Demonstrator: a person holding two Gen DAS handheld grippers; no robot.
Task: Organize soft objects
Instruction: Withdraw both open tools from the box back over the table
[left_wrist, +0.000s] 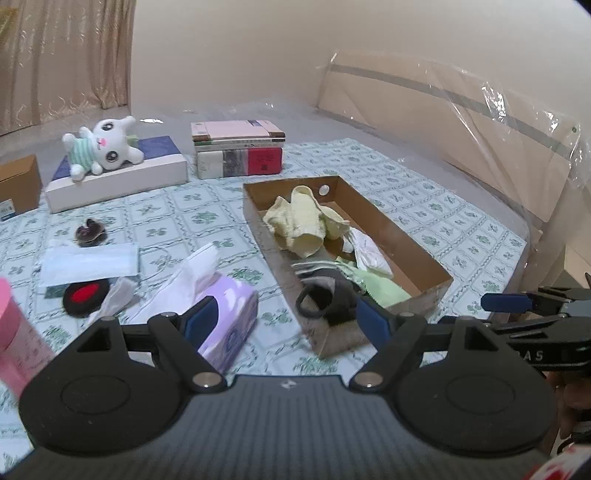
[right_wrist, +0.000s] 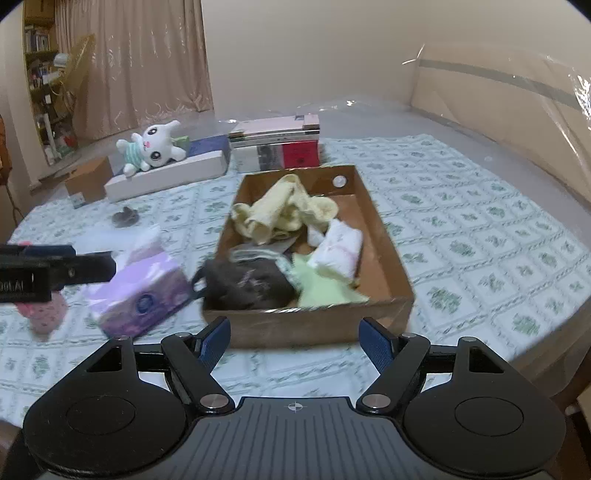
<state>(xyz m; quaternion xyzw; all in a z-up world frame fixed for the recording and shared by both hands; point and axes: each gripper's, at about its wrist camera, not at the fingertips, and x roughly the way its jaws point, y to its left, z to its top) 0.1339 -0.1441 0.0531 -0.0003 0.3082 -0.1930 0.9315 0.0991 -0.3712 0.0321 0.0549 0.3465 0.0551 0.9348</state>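
Note:
A shallow cardboard box (left_wrist: 400, 236) (right_wrist: 376, 240) lies on the patterned bedspread. In it are a crumpled yellow cloth (left_wrist: 299, 225) (right_wrist: 284, 210), a white folded piece (left_wrist: 371, 256) (right_wrist: 338, 251), a light green cloth (left_wrist: 380, 290) (right_wrist: 325, 290) and a dark grey fabric item (left_wrist: 325, 299) (right_wrist: 247, 284) at its near end. My left gripper (left_wrist: 286, 317) is open and empty, near the box's near left corner. My right gripper (right_wrist: 295, 339) is open and empty, just in front of the box's near wall. A white plush bunny (left_wrist: 103, 147) (right_wrist: 151, 151) lies on a flat box at the back.
A purple tissue box (left_wrist: 221, 314) (right_wrist: 144, 291) sits left of the cardboard box. Further left lie a pack of face masks (left_wrist: 88, 262), a black and red round pad (left_wrist: 86, 297), a dark scrunchie (left_wrist: 90, 232) and a pink cup (left_wrist: 18, 332). Stacked books (left_wrist: 238, 147) stand behind.

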